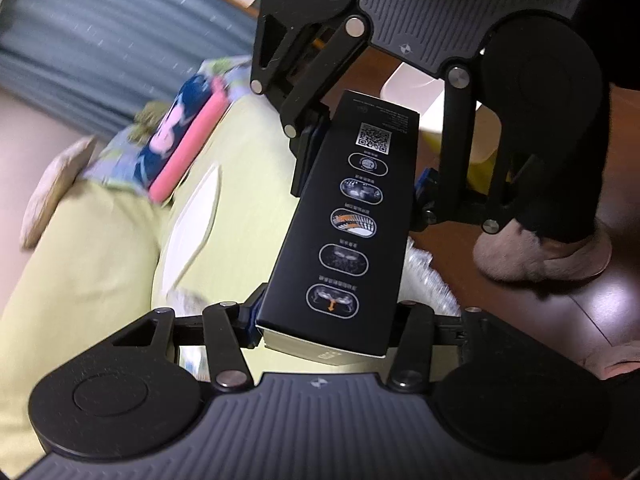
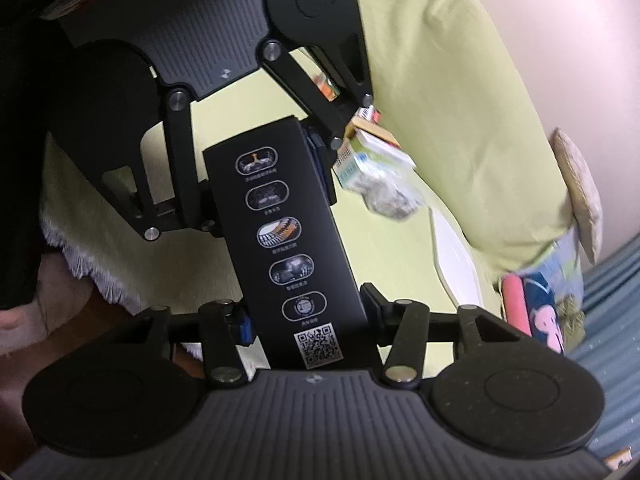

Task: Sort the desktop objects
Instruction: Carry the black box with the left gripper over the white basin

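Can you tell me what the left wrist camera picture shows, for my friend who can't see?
Two black grippers, the left gripper near and the right gripper far, hold a long black box by its ends above a yellow-green cloth.

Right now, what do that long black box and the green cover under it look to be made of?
The long black box looks like printed cardboard with a matte finish: crisp folded edges, a pale cut edge at its end, printed icons and a QR code. The green cover looks like soft woven cloth: it drapes and shows a pale fringe along its edge.

One black box (image 1: 340, 232), two grippers, one white plate (image 2: 456, 264)
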The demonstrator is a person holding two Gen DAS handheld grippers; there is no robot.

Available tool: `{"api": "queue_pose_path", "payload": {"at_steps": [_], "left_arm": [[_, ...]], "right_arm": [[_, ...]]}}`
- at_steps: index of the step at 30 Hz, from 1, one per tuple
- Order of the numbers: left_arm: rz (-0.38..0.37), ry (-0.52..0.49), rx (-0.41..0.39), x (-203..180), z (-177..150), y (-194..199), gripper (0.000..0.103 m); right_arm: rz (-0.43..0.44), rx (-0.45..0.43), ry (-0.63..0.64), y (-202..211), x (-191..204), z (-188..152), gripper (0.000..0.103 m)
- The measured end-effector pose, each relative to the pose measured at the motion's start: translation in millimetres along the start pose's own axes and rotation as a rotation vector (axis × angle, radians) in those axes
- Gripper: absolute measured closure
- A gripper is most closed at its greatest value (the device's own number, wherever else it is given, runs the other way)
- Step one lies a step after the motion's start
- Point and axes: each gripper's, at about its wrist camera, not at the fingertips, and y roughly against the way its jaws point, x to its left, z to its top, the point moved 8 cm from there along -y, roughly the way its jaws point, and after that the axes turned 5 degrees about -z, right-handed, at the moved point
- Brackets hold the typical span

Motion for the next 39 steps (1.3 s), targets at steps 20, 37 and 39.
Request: {"api": "queue_pose_path", "payload": {"at_steps": [20,37,39], "left_arm": [[-0.07,-0.254,-0.216,-36.6,113.0,-33.1,0.051],[-0.15,-0.422,-0.445,-83.1,194.6,-40.2,0.052],[-0.163,-0.448,-0.453,-88.0,198.7,-44.4,0.052]], "right_arm": [[-0.156,0.214,-0.075,35.6,-60.3,-95.4,0.059],[-0.257,0.437,-0.085,86.7,-77.6,-163.6,0.061],[-0.257,0.445,-0.084,89.5,-74.4,-169.5,0.062]]}}
